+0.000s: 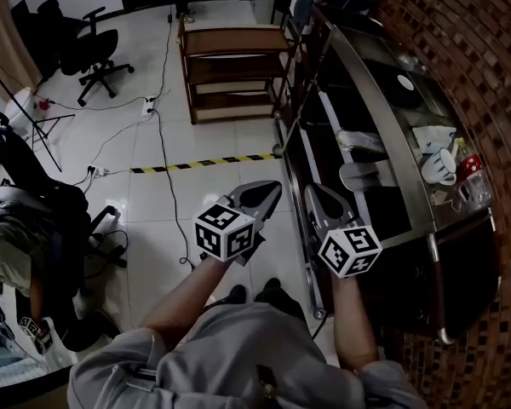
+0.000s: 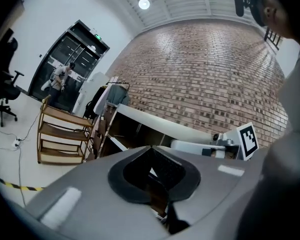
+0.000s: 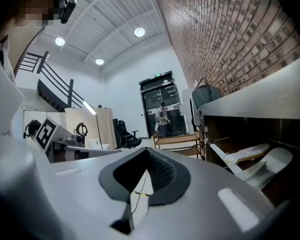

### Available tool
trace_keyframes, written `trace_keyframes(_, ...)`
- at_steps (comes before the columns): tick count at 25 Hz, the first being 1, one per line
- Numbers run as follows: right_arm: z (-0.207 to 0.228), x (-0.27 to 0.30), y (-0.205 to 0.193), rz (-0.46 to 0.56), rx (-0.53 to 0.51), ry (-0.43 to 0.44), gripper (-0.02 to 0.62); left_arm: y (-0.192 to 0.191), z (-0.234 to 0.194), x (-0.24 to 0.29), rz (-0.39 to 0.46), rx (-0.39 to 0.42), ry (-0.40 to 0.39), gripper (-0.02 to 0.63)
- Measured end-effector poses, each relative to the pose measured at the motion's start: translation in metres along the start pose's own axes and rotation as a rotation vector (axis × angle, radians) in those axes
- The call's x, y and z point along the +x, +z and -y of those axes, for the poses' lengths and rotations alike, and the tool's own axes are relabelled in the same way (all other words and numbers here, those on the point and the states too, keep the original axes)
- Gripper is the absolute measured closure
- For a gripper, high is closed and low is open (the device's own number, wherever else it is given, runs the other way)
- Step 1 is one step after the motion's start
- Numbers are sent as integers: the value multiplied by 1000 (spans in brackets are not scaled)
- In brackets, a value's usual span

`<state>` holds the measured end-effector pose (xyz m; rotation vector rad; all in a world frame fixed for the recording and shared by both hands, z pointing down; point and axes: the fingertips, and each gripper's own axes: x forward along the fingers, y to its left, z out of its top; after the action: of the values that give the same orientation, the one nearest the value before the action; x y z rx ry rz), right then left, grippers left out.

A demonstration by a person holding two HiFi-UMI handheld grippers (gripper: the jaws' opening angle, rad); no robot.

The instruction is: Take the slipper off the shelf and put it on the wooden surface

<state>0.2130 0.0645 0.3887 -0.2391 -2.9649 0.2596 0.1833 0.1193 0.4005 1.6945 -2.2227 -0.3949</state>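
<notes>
Both grippers are held out level, side by side, in front of the person. In the head view the left gripper [image 1: 275,187] hangs over the white floor tiles. The right gripper [image 1: 312,191] sits at the front edge of the shelf [image 1: 379,216], a dark compartment under a metal counter top [image 1: 392,126]. Each gripper's own view shows its jaws closed tip to tip with nothing between them: the left gripper [image 2: 150,148] faces the brick wall [image 2: 205,74], and the right gripper [image 3: 146,149] looks along the open shelf front.

Two pale slippers lie flat on the shelf, ahead and to the right of the right gripper and clear of it. The near slipper [image 1: 364,175] [image 3: 274,163] is just beside the far slipper [image 1: 358,141] [image 3: 246,155]. Each has its long axis across the shelf, from the open front toward the back. Which end is toe and which is heel I cannot tell.

A wooden rack [image 1: 238,71] [image 2: 60,134] [image 3: 177,141] stands on the floor beyond the shelf's far end, well apart from both grippers. A strip of yellow-and-black tape [image 1: 204,164] crosses the tiles between the rack and the left gripper. A white mug [image 1: 443,167] stands on the counter top near the wall.
</notes>
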Motion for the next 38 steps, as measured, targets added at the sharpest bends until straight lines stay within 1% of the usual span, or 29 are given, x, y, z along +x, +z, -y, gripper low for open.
trace_keyframes(5,10,37,-3,-12,-1,24,597,9,-35,10,16,-7,25,612)
trace_keyframes(9,28,73,7,1,4,50,597,20,-65,29,15,-9,50,612)
trace_keyframes(11,42,92,13,10,6,60,597,27,-78,45,11,-2,55,612)
trace_keyframes(15,73,131,24,24,-3,80,597,42,-99,81,0,38,43,612)
trace_keyframes(19,105,162,32,20,-30,76,597,56,-121,122,-27,53,46,612)
trace_keyframes(26,149,203,46,34,-17,66,597,79,-148,180,-40,67,39,612)
trace_keyframes(29,164,206,46,37,-5,37,597,78,-152,201,-63,68,6,612)
trace_keyframes(33,188,205,45,35,6,-44,597,80,-152,230,-98,75,-74,612)
trace_keyframes(36,209,202,37,21,14,-127,597,73,-151,256,-142,81,-155,612)
trace_keyframes(38,225,197,31,12,26,-210,597,66,-147,276,-185,82,-230,612)
